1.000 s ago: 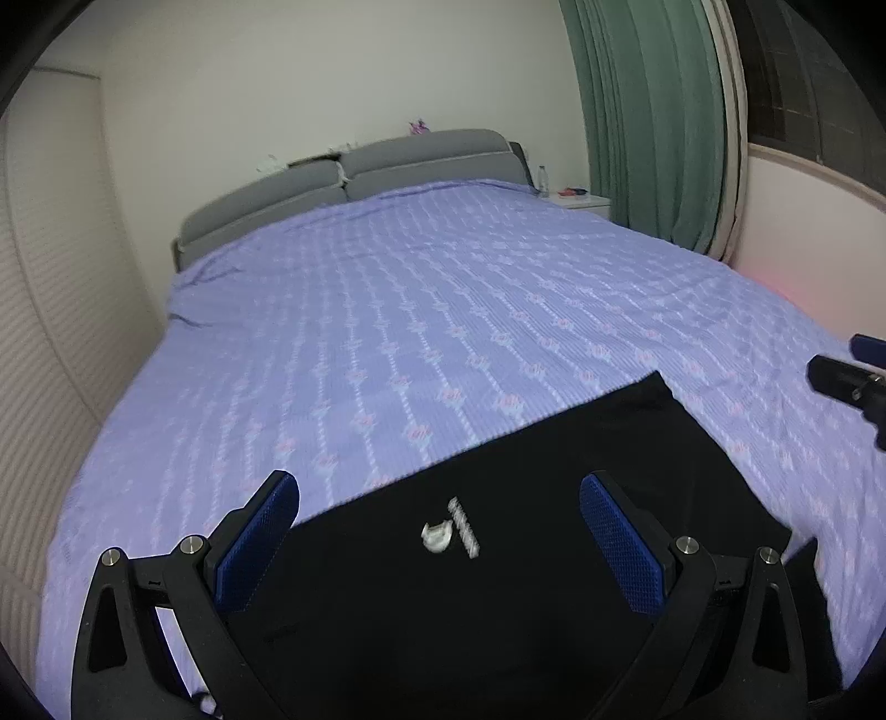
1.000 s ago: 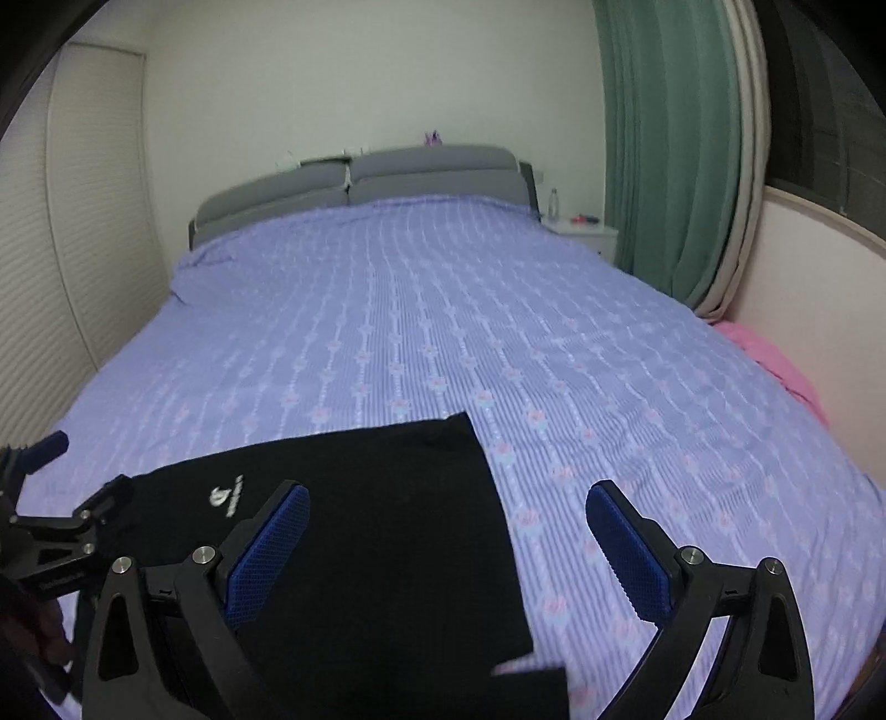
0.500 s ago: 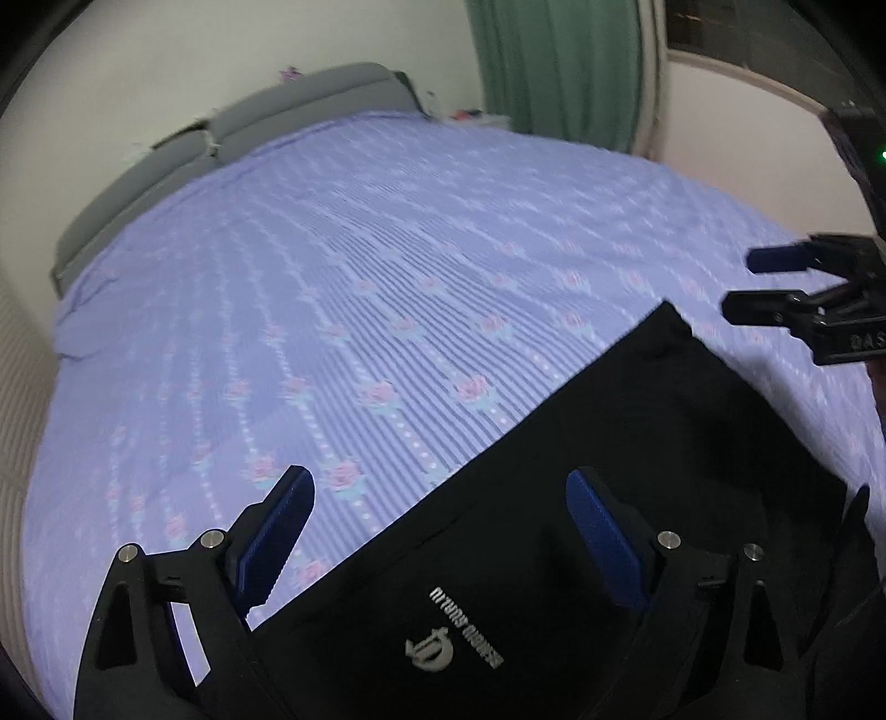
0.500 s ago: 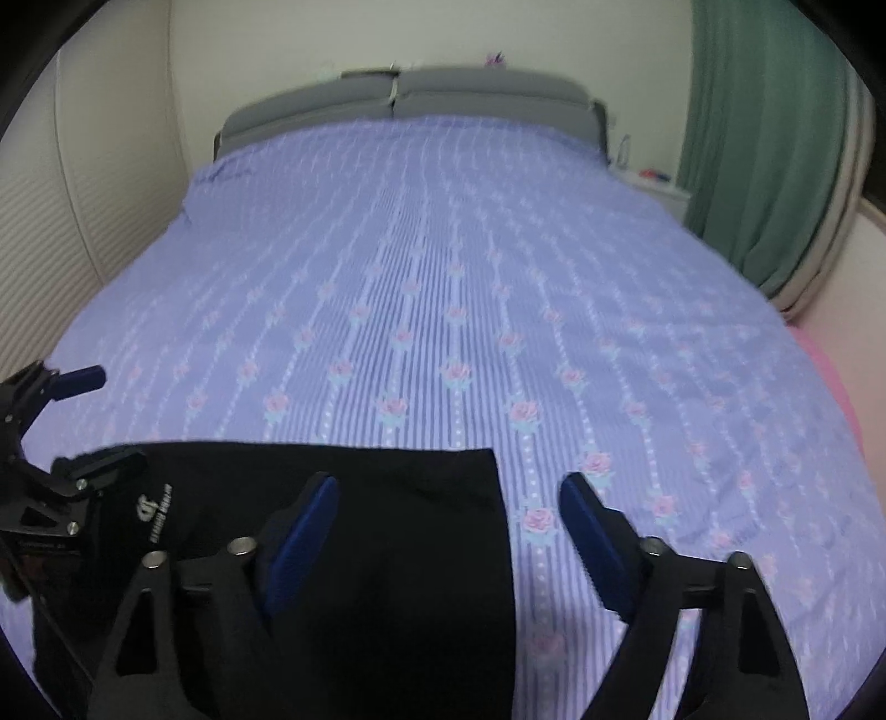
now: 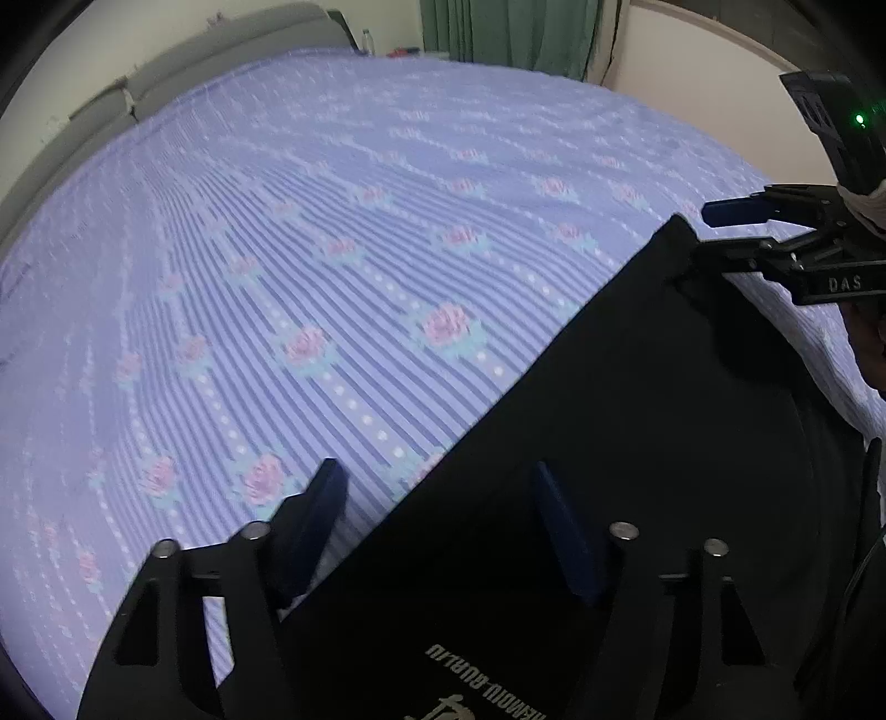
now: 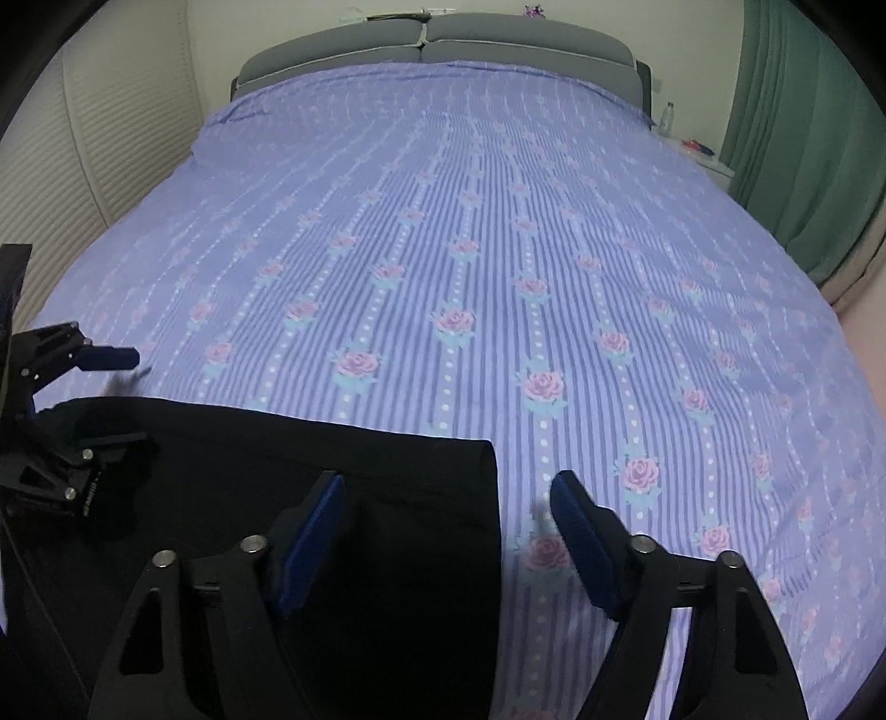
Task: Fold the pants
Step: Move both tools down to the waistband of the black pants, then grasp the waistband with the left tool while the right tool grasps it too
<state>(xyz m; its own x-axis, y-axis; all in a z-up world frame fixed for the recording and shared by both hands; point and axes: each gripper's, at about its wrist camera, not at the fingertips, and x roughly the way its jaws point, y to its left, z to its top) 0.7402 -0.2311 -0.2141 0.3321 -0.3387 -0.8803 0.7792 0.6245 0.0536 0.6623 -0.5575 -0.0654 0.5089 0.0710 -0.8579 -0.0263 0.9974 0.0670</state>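
Note:
Black pants [image 5: 637, 421] with a pale logo lie flat on the purple flowered bedspread [image 5: 332, 249], near the bed's foot. My left gripper [image 5: 437, 520] is open, low over the pants' far left edge, one finger over the bedspread and one over the fabric. My right gripper [image 6: 448, 526] is open, astride the pants' [image 6: 360, 554] far right corner. Each gripper shows in the other's view: the right one [image 5: 714, 232] at the corner, the left one [image 6: 116, 393] at the left edge. Neither holds cloth.
The bedspread [image 6: 498, 249] stretches to a grey headboard [image 6: 443, 39]. Green curtains [image 6: 803, 138] hang at the right, with a white nightstand [image 6: 714, 160] beside them. A slatted white wardrobe [image 6: 72, 138] runs along the left.
Both grippers have dropped and moved forward to the pants' far edge, the left tilting and swinging left. The jaws have narrowed a little but stay open.

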